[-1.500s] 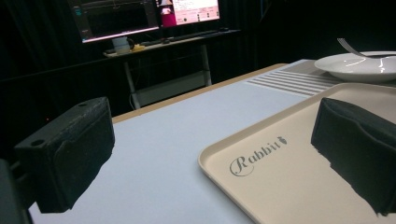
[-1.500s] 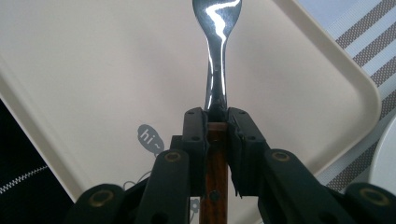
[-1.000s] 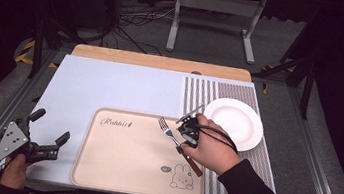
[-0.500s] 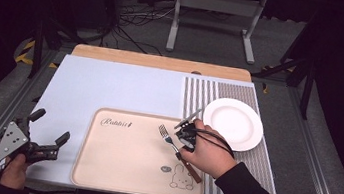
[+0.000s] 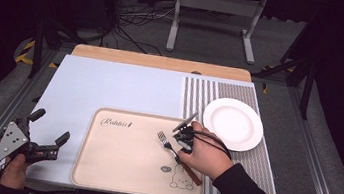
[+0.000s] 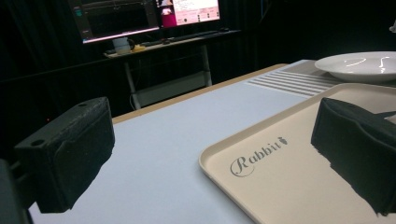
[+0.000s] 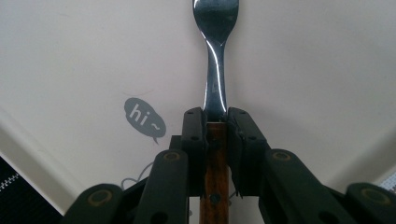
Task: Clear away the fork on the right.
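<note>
The right gripper (image 7: 215,123) pinches the fork (image 7: 215,56) by its thin wooden handle, so it could slip and clatter onto the tray (image 5: 115,170).

**Fork Lying Over Cream Tray, Handle Clamped**

A fork (image 5: 169,145) with a polished steel head and a dark brown wooden handle is sitting low over the right half of a cream tray (image 5: 115,170), its tines pointing toward ten o'clock and its handle trailing toward four o'clock in the high view. In the right gripper view the fork (image 7: 215,56) is running straight up toward twelve o'clock, tines at the top edge, the steel neck meeting the wood just where the right gripper (image 7: 215,122) is pinching it from both sides.
</note>
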Demonstrator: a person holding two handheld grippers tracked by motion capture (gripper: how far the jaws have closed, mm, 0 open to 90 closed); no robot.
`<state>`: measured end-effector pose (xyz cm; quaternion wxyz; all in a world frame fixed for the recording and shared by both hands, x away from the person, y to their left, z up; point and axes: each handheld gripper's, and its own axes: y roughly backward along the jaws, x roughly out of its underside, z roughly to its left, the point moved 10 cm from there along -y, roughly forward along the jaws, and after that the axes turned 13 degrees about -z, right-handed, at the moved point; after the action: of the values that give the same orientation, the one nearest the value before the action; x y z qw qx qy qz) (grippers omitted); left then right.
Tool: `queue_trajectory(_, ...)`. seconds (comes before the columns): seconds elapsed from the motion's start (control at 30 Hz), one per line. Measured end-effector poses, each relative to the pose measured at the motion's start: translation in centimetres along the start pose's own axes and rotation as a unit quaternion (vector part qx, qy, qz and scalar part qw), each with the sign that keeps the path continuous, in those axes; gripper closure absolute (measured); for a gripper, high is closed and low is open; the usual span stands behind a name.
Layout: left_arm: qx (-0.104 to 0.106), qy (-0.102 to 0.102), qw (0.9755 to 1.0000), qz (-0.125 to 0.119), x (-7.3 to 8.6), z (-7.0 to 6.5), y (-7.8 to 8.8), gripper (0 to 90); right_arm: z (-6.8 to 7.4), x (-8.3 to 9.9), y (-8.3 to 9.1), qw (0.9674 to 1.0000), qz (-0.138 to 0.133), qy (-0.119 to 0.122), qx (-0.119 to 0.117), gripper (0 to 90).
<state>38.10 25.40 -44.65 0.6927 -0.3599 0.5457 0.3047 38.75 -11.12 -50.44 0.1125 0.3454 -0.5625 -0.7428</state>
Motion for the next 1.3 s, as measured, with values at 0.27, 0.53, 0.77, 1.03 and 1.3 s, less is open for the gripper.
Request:
queue_trajectory(0.27,0.000,-0.001,1.0000,0.000,0.0,0.0,0.0,0.3,0.1,0.2,-0.2,1.0000,0.007,-0.005,-0.001,77.6)
queue_trajectory(0.53,0.000,-0.001,1.0000,0.000,0.0,0.0,0.0,0.3,0.2,0.2,-0.3,0.9999,0.007,-0.003,-0.011,73.8)
queue_trajectory(0.77,0.000,-0.001,1.0000,0.001,0.0,0.0,0.0,0.3,0.1,-0.8,-0.1,0.9987,-0.037,0.031,-0.015,48.8)
queue_trajectory(1.03,0.001,0.000,1.0000,0.002,0.1,0.0,0.0,0.3,0.6,-3.6,0.1,0.9802,-0.147,0.123,-0.052,22.8)
queue_trajectory(1.3,0.000,0.000,1.0000,0.002,0.1,0.0,0.0,0.3,1.7,-5.1,0.0,0.9697,-0.187,0.140,-0.070,25.2)
